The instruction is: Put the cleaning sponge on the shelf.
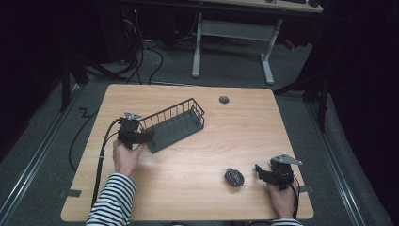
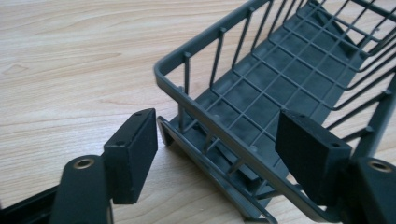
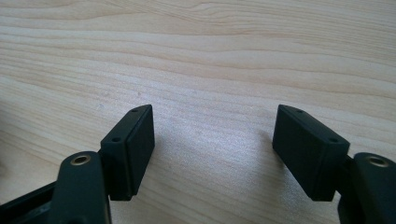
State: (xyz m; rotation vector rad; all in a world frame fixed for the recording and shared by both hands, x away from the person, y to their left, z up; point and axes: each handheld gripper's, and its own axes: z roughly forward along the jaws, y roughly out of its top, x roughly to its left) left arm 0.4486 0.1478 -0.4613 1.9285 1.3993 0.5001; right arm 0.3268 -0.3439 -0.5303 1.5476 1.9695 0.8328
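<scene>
One wire basket (image 1: 175, 125) far left on the wood tabletop (image 1: 197, 155), one scrubber ball (image 1: 234, 177) near right. Left tool (image 1: 146, 137) straddles the basket's corner, not clamped; right tool (image 1: 259, 170) apart, empty. Grey carpet, dark room.

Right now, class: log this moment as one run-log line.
left tool: open, straddling wire basket end wall | right tool: open, nothing between | scrubber ball: on table

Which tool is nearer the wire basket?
Left. The left tool straddles the end wall of the wire basket; the right tool sits far off, near the table's opposite front corner.
</scene>
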